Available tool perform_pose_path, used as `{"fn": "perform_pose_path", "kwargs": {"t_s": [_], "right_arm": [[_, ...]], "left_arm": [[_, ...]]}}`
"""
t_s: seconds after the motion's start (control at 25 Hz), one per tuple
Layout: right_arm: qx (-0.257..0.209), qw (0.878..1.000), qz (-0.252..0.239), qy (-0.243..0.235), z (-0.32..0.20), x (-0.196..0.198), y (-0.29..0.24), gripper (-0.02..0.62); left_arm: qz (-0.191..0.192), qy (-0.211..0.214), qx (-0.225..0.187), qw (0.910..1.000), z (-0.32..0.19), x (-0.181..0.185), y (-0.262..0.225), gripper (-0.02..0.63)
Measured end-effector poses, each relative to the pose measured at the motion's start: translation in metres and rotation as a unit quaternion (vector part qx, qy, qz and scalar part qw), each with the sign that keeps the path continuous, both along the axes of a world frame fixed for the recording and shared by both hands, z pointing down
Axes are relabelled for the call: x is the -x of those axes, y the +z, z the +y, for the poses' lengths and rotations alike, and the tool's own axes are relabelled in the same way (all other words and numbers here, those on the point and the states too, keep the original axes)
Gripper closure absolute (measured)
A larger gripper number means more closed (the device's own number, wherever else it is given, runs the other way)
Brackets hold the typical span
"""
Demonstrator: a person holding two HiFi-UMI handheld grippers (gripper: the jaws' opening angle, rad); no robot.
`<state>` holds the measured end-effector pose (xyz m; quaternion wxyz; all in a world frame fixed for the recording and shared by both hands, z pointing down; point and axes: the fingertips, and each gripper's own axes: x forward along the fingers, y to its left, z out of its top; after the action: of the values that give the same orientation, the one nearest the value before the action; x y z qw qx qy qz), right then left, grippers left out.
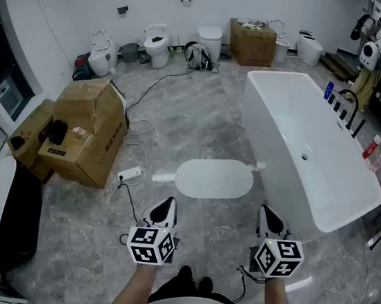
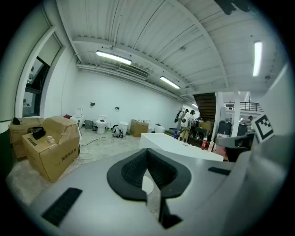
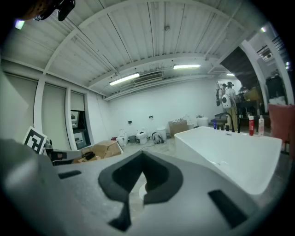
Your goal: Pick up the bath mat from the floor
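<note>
A white oval bath mat [image 1: 214, 179] lies flat on the grey marble floor beside the white bathtub [image 1: 303, 145]. My left gripper [image 1: 164, 210] hangs shut and holds nothing, a little nearer to me than the mat's left end. My right gripper [image 1: 269, 221] is shut too and holds nothing, near the mat's right end and close to the tub's side. In the left gripper view the jaws [image 2: 148, 171] meet with only a sliver of white mat seen through them. The right gripper view shows its jaws [image 3: 142, 177] closed the same way.
Cardboard boxes [image 1: 85, 130] stand at the left with a white power strip [image 1: 130, 173] and cables trailing on the floor. Toilets [image 1: 156, 44] and another box [image 1: 251, 42] line the far wall. Bottles [image 1: 372, 147] and a black tap [image 1: 349, 106] sit on the tub's far rim.
</note>
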<state>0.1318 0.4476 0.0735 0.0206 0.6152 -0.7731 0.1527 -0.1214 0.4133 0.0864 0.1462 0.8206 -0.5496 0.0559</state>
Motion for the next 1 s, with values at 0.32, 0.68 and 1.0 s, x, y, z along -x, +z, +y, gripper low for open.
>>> {"fn": "perform_pose_path", "kwargs": {"t_s": [0.32, 0.68, 1.0], "right_arm": [[-0.005, 1.0, -0.001, -0.005, 0.004, -0.002, 0.002, 0.595], [0.002, 0.999, -0.004, 0.034, 0.008, -0.02, 0.011, 0.594], [0.032, 0.999, 0.018, 0.027, 0.002, -0.029, 0.026, 0.522]], "left_arm": [[-0.001, -0.003, -0.004, 1.0, 0.005, -0.004, 0.001, 0.604], [-0.004, -0.022, -0.003, 0.9998, 0.006, 0.001, 0.001, 0.589], [-0.007, -0.026, 0.007, 0.9996, 0.001, 0.002, 0.009, 0.501]]}}
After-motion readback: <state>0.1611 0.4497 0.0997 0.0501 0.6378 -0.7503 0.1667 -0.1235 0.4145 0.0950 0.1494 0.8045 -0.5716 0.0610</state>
